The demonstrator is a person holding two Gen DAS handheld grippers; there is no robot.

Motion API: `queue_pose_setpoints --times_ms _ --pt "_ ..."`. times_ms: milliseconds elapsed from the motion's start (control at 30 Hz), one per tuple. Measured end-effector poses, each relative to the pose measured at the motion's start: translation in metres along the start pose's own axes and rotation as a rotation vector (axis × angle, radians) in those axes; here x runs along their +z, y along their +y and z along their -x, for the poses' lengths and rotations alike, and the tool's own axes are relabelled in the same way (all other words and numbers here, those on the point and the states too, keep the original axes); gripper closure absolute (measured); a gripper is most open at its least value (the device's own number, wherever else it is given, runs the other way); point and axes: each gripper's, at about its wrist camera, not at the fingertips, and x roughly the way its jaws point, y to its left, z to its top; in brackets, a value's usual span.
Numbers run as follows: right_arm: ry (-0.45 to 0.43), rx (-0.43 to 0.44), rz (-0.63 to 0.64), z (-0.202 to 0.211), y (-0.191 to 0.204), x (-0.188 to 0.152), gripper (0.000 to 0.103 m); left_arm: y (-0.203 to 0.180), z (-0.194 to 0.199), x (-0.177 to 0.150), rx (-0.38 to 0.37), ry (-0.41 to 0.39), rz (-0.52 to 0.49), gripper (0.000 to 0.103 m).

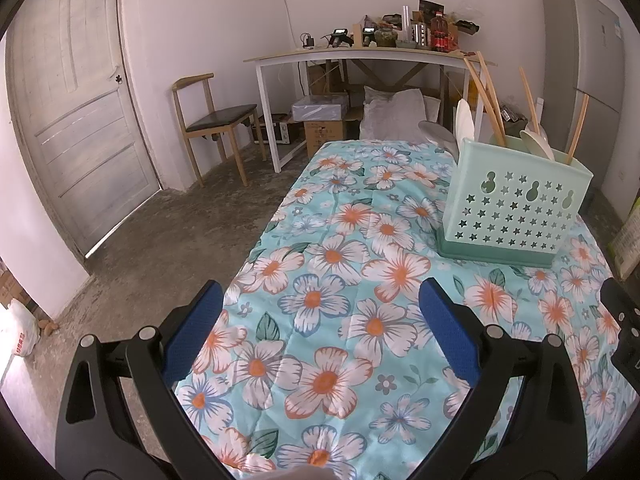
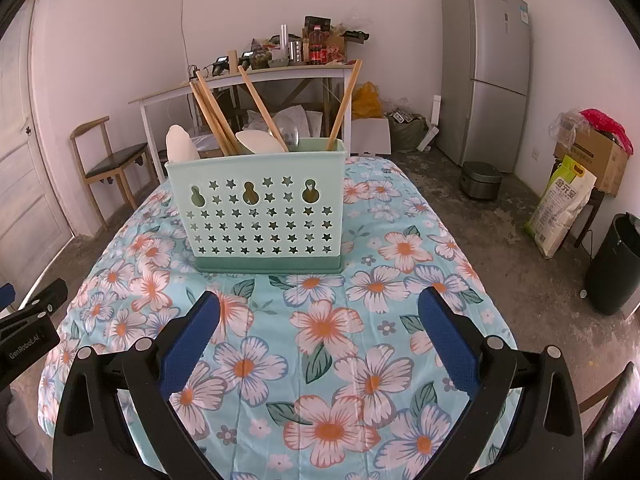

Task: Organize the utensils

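Observation:
A mint-green utensil holder (image 2: 256,208) with star-shaped holes stands upright on the flowered tablecloth (image 2: 320,360). Wooden chopsticks (image 2: 212,112) and white spoons (image 2: 180,144) stick out of its top. In the left wrist view the utensil holder (image 1: 516,204) sits at the far right, with chopsticks (image 1: 486,96) leaning out of it. My left gripper (image 1: 320,300) hovers open over the cloth with nothing between its blue pads. My right gripper (image 2: 320,308) is open too, just in front of the holder, and holds nothing. The other gripper's black body (image 2: 28,320) shows at the left edge.
A wooden chair (image 1: 212,116) and a white desk (image 1: 360,56) piled with clutter stand beyond the table. A door (image 1: 76,112) is on the left. On the right are a grey fridge (image 2: 486,72), a rice cooker (image 2: 480,180), a sack (image 2: 560,208) and a black bin (image 2: 616,264).

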Motion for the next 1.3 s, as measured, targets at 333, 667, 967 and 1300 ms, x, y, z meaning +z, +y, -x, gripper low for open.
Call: queue_pose_setpoints --times_ms 333,667,967,1300 --pt "0.001 0.001 -0.001 0.000 0.000 0.001 0.007 0.000 0.000 0.000 0.000 0.001 -0.001 0.008" --pt "0.002 0.001 -0.002 -0.001 0.000 0.001 0.007 -0.005 -0.003 -0.001 0.000 0.004 -0.005 0.008" --pt "0.015 0.011 -0.009 -0.010 -0.006 0.003 0.007 -0.019 -0.016 -0.004 -0.013 0.031 -0.035 0.008" --pt "0.038 0.037 -0.015 -0.038 -0.025 0.007 0.007 -0.059 -0.039 -0.007 -0.068 0.070 -0.098 0.008"
